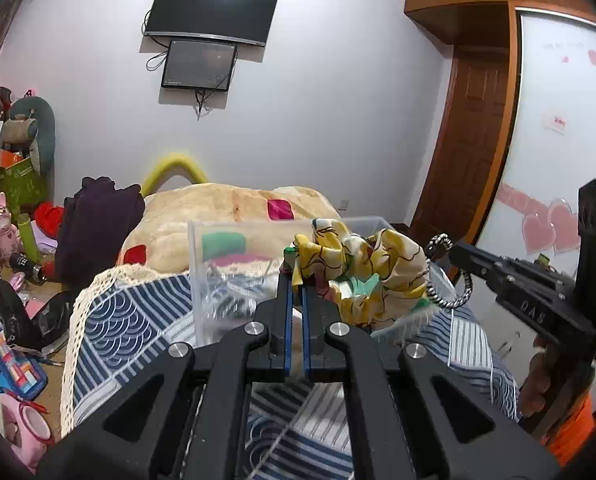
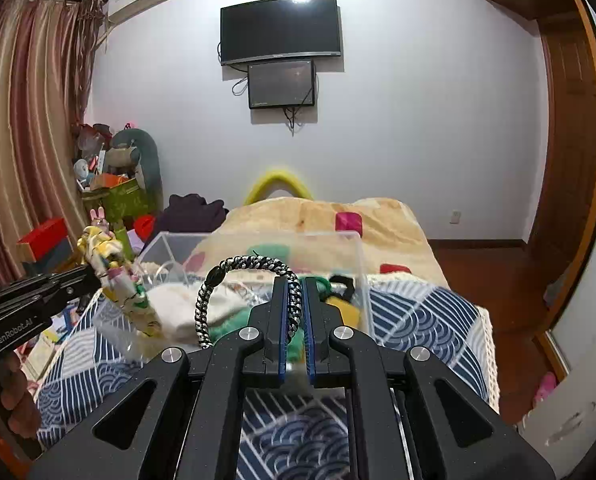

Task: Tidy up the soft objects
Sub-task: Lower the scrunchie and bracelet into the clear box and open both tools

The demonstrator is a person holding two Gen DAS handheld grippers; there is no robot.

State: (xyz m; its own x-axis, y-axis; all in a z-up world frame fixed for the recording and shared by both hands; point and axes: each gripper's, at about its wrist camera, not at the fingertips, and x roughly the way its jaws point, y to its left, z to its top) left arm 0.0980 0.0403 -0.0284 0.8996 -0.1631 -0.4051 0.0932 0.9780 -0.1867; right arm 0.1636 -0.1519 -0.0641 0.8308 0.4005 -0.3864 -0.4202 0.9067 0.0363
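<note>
My left gripper is shut on a yellow floral scrunchie and holds it above the near edge of a clear plastic box on the bed. It also shows in the right wrist view, where the scrunchie hangs at the left. My right gripper is shut on a black-and-white braided cord loop and holds it over the clear box. The cord loop shows at the right in the left wrist view, on the right gripper. Green, white and yellow soft items lie in the box.
The box stands on a blue-and-white patterned bedspread with a beige quilt behind it. A cluttered floor and dark clothes lie left of the bed. A TV hangs on the far wall. A wardrobe stands right.
</note>
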